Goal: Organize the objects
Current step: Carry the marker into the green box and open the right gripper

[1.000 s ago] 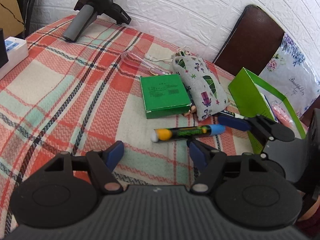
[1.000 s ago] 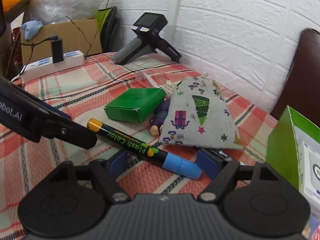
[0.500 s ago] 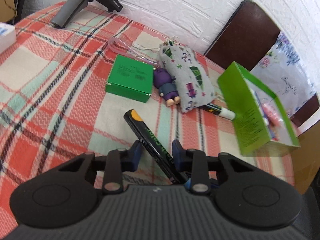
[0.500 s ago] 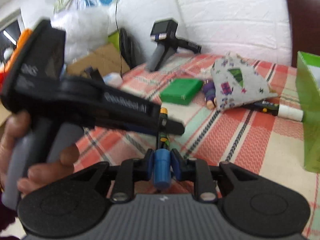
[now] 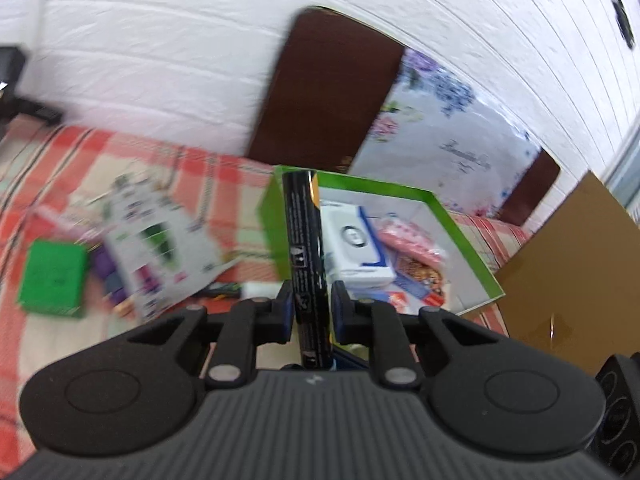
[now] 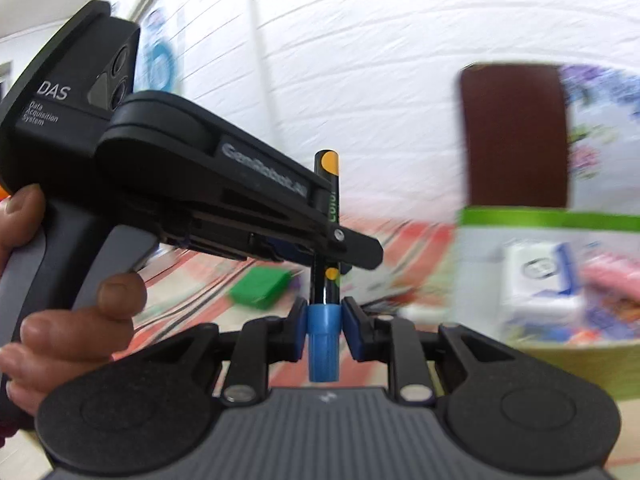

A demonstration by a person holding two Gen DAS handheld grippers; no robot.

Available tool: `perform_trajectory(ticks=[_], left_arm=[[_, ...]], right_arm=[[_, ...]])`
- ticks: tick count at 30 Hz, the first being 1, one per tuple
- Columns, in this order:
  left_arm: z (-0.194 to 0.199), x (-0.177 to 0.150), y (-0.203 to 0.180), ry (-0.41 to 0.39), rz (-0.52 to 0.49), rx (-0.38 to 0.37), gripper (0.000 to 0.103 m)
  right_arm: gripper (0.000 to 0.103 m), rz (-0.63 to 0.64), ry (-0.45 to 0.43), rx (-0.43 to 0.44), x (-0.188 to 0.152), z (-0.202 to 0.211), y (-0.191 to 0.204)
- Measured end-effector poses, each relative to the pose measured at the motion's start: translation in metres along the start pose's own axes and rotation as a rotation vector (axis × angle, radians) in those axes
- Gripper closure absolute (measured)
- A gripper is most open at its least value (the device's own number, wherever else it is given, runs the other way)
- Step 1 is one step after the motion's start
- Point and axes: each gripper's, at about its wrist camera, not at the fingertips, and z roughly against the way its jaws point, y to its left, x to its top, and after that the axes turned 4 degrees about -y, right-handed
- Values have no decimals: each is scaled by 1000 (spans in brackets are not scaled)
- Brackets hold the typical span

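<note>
Behind the marker, on the plaid bench [image 5: 120, 152], sit a green box [image 5: 460, 232], a patterned pouch [image 5: 160, 240] and a small green carton [image 5: 52, 276]. Legible — "DAS Data Acquisition System". The left hand-held gripper [image 5: 310, 308] clamps the marker [image 5: 304, 240] barrel; the right hand-held gripper [image 6: 324, 324] clamps its blue cap [image 6: 323, 340] — marker upright, airborne.

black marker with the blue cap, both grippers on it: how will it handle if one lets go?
The black marker with the blue cap looks rigid and thin, so probably light. Its round, glossy barrel may pivot or slip between the left gripper pads. The right gripper holds only the cap, which could pull off.
</note>
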Motion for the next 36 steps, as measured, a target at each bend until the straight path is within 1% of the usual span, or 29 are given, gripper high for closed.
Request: perform_trajectory(ticks=[5, 7, 9, 11, 12, 13, 14, 16, 21, 24, 28, 36], left_arm=[[-50, 18, -31, 38, -50, -27, 82], [-65, 23, -37, 43, -67, -21, 82], [-77, 25, -41, 46, -89, 2, 82], [-87, 24, -41, 47, -112, 54, 81], [-90, 22, -40, 50, -121, 74, 81], [-92, 21, -39, 53, -126, 85, 81], [-91, 19, -36, 57, -127, 87, 81], [-87, 15, -33, 58, -130, 93, 81], [-70, 2, -39, 36, -137, 111, 81], [-52, -7, -46, 6, -179, 141, 75], [-30, -19, -52, -18, -220, 178, 72], [-2, -44, -46, -10, -228, 244, 70]], right_arm=[[83, -19, -46, -87, 15, -2, -45], [83, -52, -54, -108, 17, -5, -63], [82, -98, -49, -126, 16, -15, -79], [74, -136, -33, -166, 10, -28, -90], [64, -158, -25, -180, 7, -32, -93], [58, -179, -24, -185, 2, -33, -96], [58, -195, -26, -189, -1, -33, -98], [59, -182, -43, -199, -7, -26, -99], [59, -177, -62, -205, -10, -9, -90], [59, -180, -68, -215, -12, 7, -83], [59, -170, -76, -232, -15, 31, -71], [59, -155, -64, -260, -26, 67, -56]])
